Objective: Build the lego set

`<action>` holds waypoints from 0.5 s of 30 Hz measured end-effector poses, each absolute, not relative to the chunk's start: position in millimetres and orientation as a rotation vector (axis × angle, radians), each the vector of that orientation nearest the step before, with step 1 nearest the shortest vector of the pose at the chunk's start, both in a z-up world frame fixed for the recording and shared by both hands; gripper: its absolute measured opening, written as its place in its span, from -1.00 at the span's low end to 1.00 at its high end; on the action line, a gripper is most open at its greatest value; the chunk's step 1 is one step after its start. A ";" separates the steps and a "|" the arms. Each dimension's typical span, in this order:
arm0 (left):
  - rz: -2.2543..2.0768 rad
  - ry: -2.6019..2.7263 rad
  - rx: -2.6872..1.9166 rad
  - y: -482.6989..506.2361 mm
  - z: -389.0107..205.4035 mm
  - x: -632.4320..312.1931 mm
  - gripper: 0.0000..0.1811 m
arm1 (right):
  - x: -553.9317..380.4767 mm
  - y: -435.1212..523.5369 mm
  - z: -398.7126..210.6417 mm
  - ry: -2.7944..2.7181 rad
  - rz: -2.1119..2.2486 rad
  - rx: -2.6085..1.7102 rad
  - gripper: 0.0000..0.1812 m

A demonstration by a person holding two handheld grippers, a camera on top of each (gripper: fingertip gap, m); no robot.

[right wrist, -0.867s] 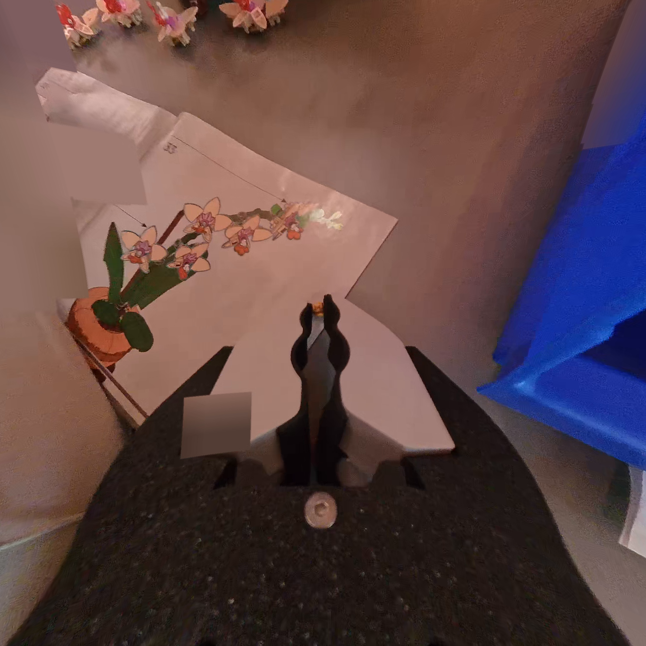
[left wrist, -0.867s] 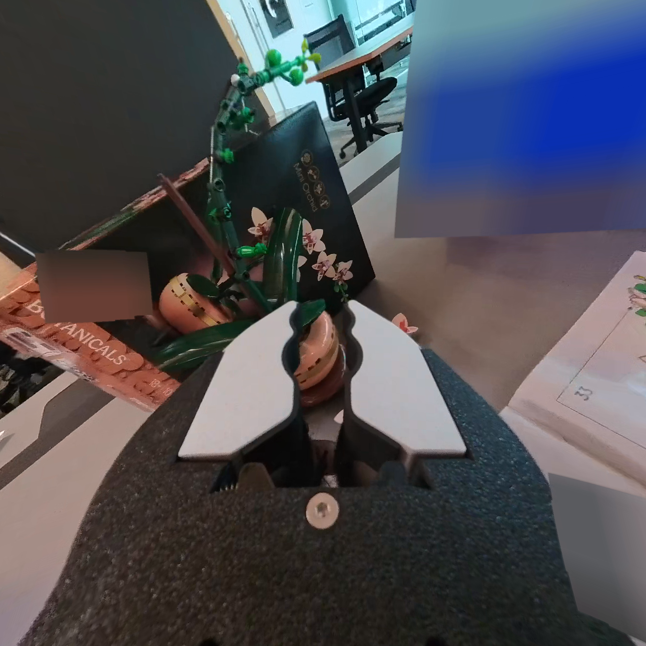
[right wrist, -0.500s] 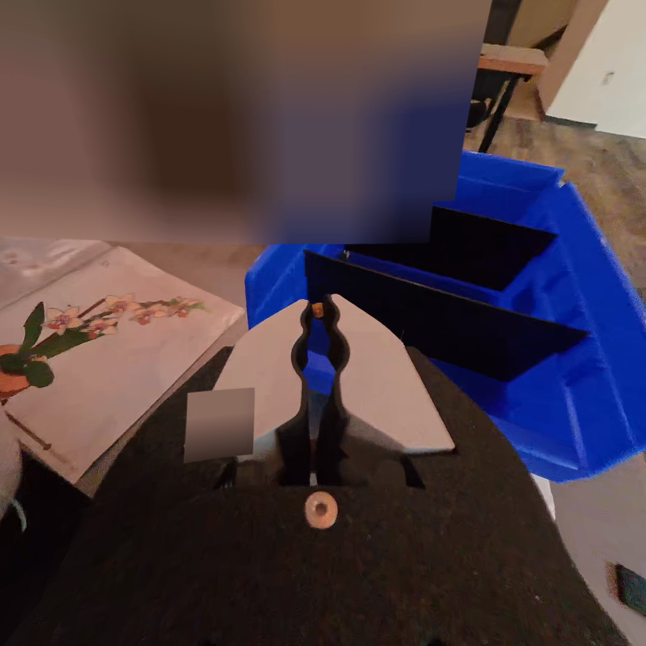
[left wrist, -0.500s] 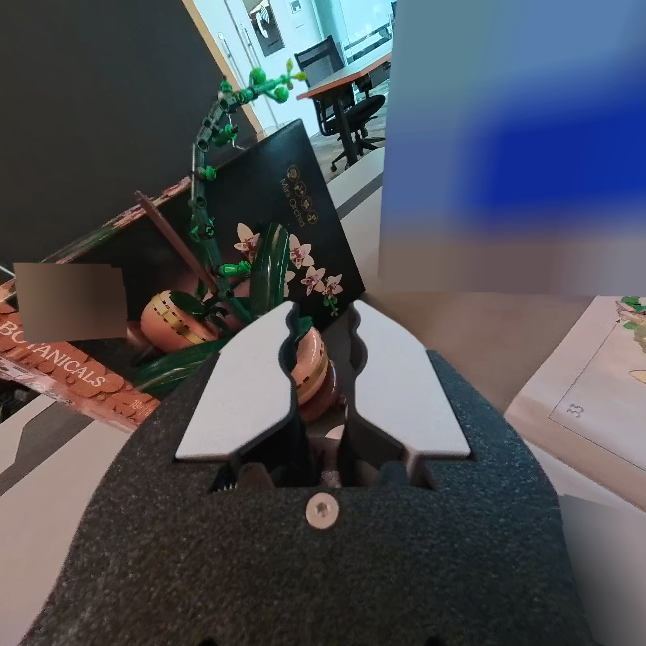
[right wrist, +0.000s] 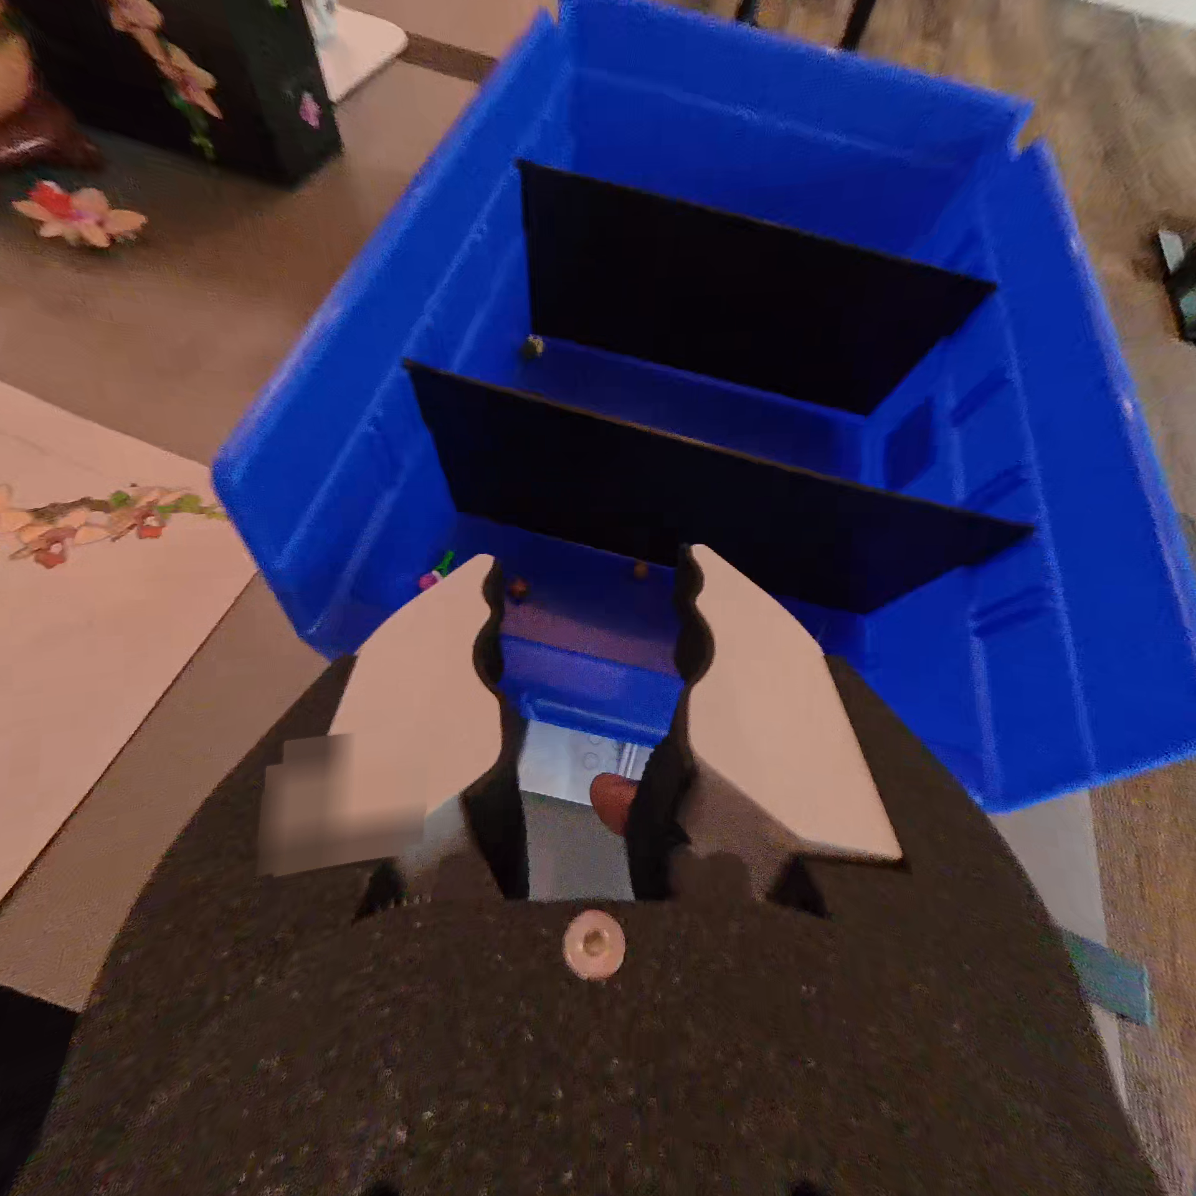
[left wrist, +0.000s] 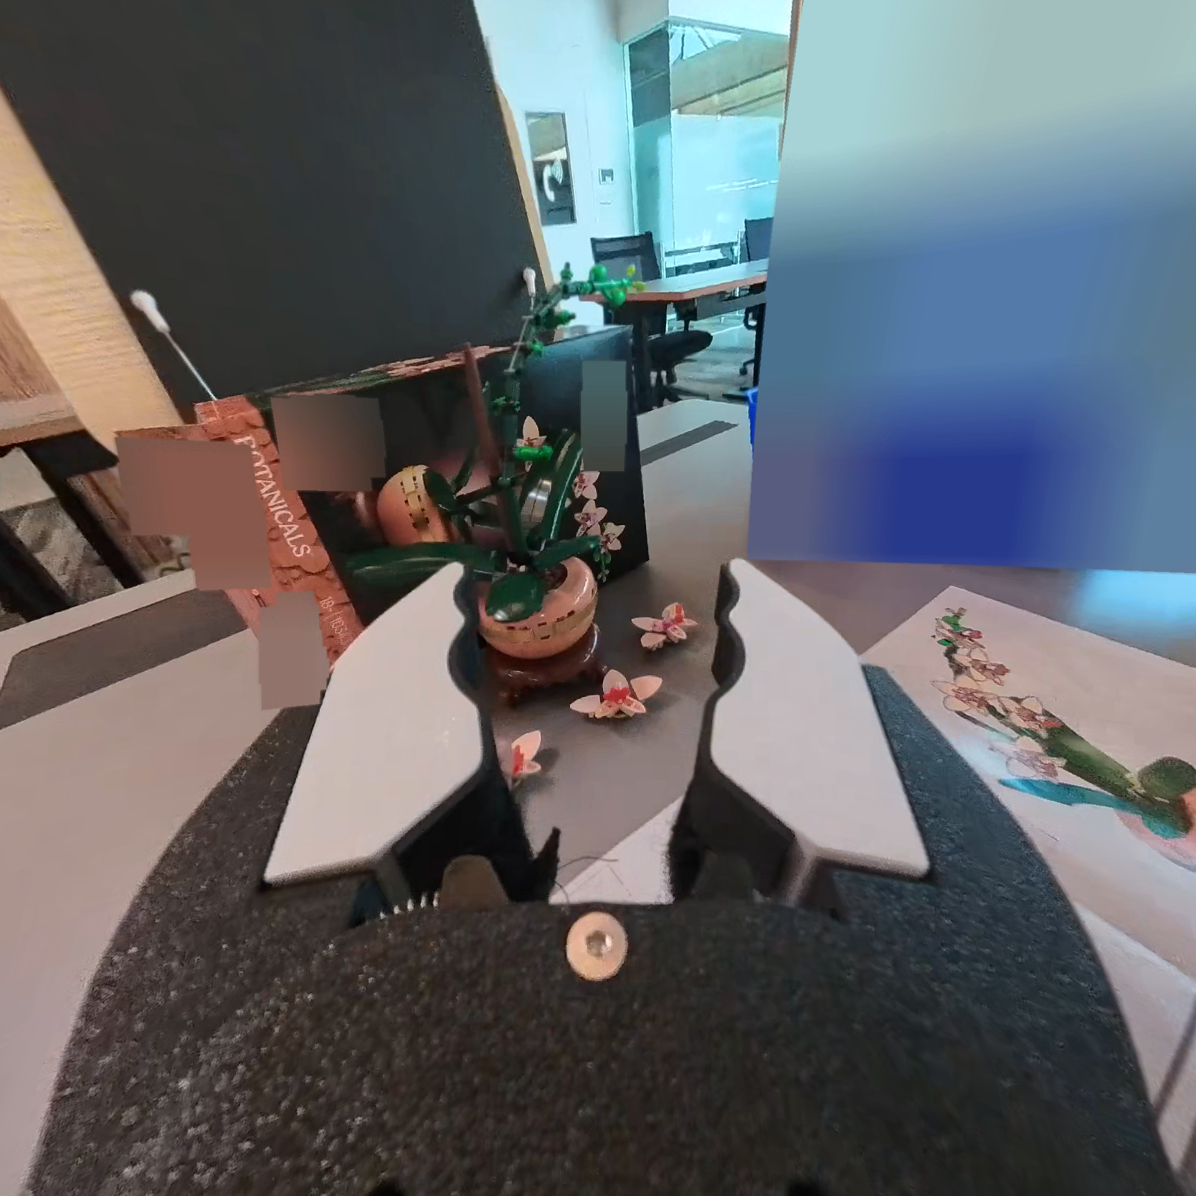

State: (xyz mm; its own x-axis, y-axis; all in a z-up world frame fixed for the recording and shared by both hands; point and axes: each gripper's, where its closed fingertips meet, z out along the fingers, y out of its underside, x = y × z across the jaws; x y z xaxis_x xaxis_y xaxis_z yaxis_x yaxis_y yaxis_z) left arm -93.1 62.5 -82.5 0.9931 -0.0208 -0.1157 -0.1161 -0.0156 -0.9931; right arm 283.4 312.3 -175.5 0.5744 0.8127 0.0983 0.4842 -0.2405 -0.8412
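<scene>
In the left wrist view, the plant model (left wrist: 527, 582) stands in the middle of the frame on the table (left wrist: 97, 776). The box (left wrist: 362, 492) stands behind it. Three loose flowers (left wrist: 615, 694) lie in front of the plant. The booklet (left wrist: 1035, 731) lies at the right edge.

In the right wrist view, the bin (right wrist: 744, 388) fills the upper right. Two dividers (right wrist: 679, 492) stand inside it. A few small pieces (right wrist: 518, 587) lie in the nearest part.

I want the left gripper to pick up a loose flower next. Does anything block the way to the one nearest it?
Nothing visible does. The left gripper has its jaws open, and the small white-and-red brick flower lies alone on the grey table.
</scene>
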 end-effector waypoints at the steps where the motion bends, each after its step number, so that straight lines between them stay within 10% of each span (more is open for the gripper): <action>1: 0.072 0.106 -1.582 54.1 -83.2 -95.7 -0.25 | 287.4 318.4 -169.0 -0.990 0.453 -1.899 -0.45; 6: 0.155 0.122 -1.572 17.1 -89.1 -118.5 -0.67 | 287.8 301.4 -93.5 -0.712 0.831 -1.517 -0.51; 11: 0.107 0.187 -1.605 2.7 -100.5 -121.9 -0.83 | 264.8 224.9 -23.6 -0.741 1.048 -1.055 -0.04; 15: 0.064 0.350 -1.629 1.7 -109.9 -107.5 -0.45 | 213.3 158.9 -23.1 -0.969 1.069 -0.916 0.32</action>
State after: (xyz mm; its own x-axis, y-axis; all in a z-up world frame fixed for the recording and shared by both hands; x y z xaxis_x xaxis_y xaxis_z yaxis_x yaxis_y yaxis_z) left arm -107.5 1.7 -109.9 0.9501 -0.1868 -0.2500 -0.2630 -0.0479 -0.9636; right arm 213.3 158.9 -23.1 0.1888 0.9653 0.1802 -0.2738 0.2279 -0.9344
